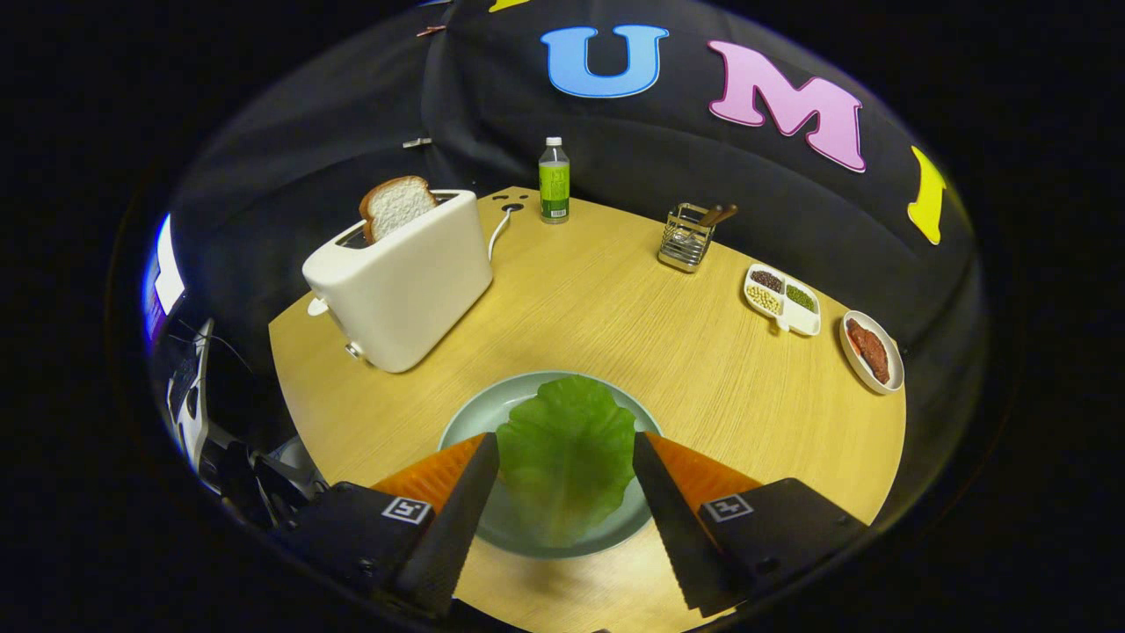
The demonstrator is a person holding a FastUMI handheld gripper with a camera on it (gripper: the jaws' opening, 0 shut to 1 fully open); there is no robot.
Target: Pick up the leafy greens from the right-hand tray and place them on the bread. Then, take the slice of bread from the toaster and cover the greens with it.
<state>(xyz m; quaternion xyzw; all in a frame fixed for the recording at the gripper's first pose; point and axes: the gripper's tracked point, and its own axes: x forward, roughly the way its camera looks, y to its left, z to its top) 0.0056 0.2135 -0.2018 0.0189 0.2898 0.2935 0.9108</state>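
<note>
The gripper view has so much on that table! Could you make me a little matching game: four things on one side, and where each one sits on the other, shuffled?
Things:
1. Leafy green
2. Slice of bread
3. Green-labelled bottle
4. Wire holder

Places:
A. At the table's far edge, by the black cloth wall
B. Between the tongs, over the pale green plate
C. Sticking up from a slot of the white toaster
D. Right of the bottle, beyond the divided dish of beans

Pairs: 1-B, 2-C, 3-A, 4-D
</note>
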